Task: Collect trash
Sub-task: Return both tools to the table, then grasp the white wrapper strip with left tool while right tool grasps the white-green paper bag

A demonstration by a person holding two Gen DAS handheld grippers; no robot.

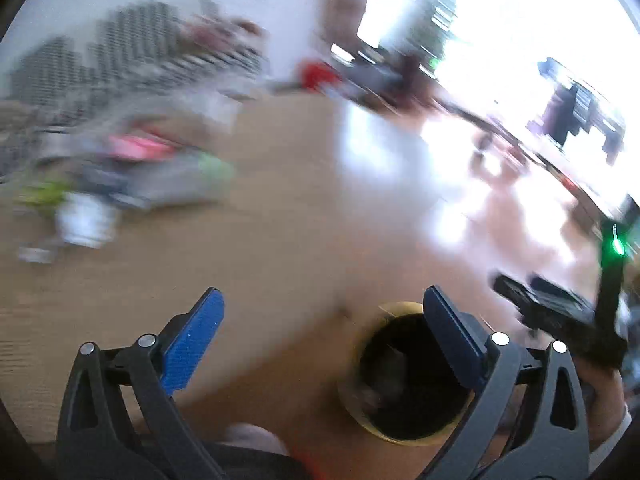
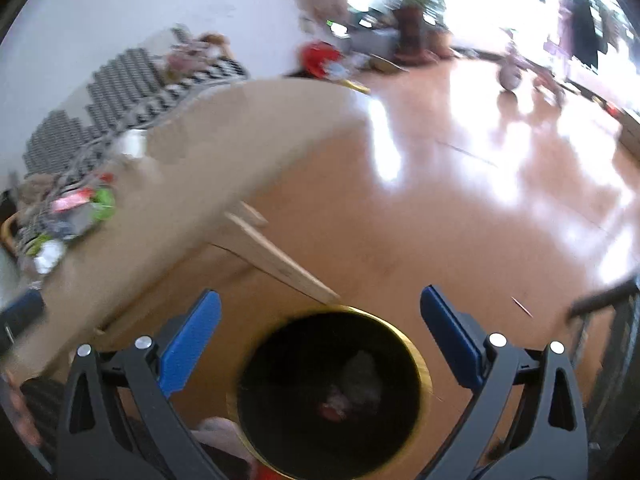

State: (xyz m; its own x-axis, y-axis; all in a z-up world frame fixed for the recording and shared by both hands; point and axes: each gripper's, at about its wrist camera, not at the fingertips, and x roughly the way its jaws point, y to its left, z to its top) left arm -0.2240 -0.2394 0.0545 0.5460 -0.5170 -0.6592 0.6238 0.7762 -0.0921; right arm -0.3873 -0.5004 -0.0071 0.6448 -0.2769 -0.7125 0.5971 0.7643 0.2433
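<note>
With both the left gripper (image 1: 320,344) and right gripper (image 2: 320,344) spread empty above the bin (image 2: 416,354): drop step done; next, table litter (image 2: 80,206).

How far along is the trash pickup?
Partly done. Some trash already lies in the bin. Nothing is in hand: left tool and right tool are both open and empty. A blurred pile of wrappers remains on the table.

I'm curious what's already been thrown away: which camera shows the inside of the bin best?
The right wrist view: the bin sits whole between the open fingers, with crumpled scraps visible inside. In the left wrist view the bin is partly covered by a blue finger.
</note>
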